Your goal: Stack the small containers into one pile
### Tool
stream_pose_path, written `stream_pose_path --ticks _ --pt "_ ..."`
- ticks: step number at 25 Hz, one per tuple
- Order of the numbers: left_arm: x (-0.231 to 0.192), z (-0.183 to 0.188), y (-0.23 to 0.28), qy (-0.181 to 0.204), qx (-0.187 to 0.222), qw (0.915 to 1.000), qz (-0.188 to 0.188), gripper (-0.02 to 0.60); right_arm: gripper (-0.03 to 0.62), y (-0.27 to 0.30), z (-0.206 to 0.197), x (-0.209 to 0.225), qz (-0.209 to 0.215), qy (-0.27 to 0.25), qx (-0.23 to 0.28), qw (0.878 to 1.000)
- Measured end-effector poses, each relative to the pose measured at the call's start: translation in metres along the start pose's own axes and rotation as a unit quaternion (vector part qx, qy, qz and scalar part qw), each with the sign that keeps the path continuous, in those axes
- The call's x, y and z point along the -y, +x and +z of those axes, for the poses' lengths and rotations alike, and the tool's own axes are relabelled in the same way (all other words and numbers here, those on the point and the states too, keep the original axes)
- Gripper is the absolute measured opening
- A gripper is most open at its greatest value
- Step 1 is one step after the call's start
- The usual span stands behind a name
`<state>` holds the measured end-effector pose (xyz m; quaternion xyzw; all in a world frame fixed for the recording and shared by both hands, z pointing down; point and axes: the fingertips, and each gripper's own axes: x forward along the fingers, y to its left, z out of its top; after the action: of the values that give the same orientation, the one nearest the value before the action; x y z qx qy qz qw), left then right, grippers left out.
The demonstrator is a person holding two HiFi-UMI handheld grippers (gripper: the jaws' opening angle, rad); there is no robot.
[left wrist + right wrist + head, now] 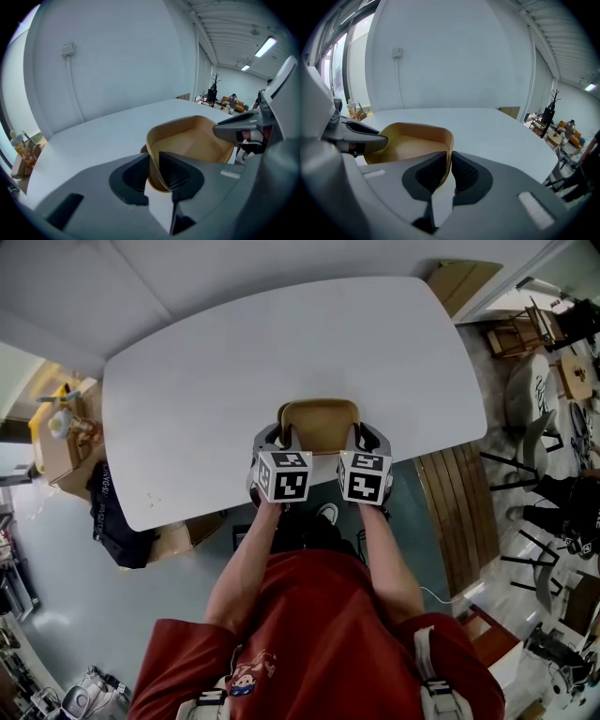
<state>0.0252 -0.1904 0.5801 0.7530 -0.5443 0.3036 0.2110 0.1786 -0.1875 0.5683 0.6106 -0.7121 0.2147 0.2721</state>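
Observation:
A tan, rounded-square container [319,423] sits at the near edge of the white table [216,371], between my two grippers. My left gripper [281,439] is shut on its left wall; in the left gripper view the thin wall runs between the ribbed pads [174,174] of that gripper [153,168]. My right gripper [360,439] is shut on the right wall, the rim pinched at the jaws [450,168]. The container's inside [405,147] is empty. A brown edge [142,150] shows just under its rim; I cannot tell whether that is a second container.
The table's near edge lies right under the grippers. On the floor to the left stand cardboard boxes [66,442] and a black bag [117,526]. Chairs and stands [548,474] crowd the right side.

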Motion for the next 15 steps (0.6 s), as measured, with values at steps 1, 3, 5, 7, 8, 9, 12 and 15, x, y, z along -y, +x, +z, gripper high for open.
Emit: stream_pose_path --ticks 1,3,5,7,8,9,12,15 --pt "0.0008 -0.0002 -0.0001 -0.001 -0.001 1.0000 -0.001 0.069 0.035 -0.0003 0.0003 0.0006 0.000 0.000 0.000 1.000" --pt "0.0018 -0.0007 0.0003 -0.001 -0.002 1.0000 -0.002 0.069 0.035 -0.0003 -0.0002 0.0011 0.000 0.001 -0.002 1.000" --pt "0.0026 0.0000 0.0010 0.000 -0.003 1.0000 -0.002 0.069 0.035 0.0004 -0.0009 0.0022 -0.001 0.002 -0.003 1.000" --pt "0.0031 0.0008 0.0014 0.001 -0.003 1.0000 -0.002 0.068 0.035 0.0009 -0.0011 0.0034 -0.001 0.002 -0.003 1.000" --pt "0.0029 0.0009 0.0012 0.001 -0.003 1.0000 -0.002 0.068 0.035 0.0012 -0.0011 0.0033 -0.001 0.002 -0.003 1.000" --pt "0.0023 0.0010 0.0009 0.000 -0.003 1.0000 -0.001 0.069 0.035 0.0016 -0.0010 0.0027 -0.001 0.002 -0.003 1.000" --pt "-0.0010 0.0011 0.0009 0.000 -0.002 1.0000 0.002 0.067 0.035 0.0035 -0.0001 0.0000 0.002 0.002 -0.002 1.000" --pt "-0.0050 0.0016 0.0016 -0.002 -0.002 1.0000 0.006 0.067 0.035 0.0056 0.0022 -0.0031 0.006 0.001 0.000 1.000"
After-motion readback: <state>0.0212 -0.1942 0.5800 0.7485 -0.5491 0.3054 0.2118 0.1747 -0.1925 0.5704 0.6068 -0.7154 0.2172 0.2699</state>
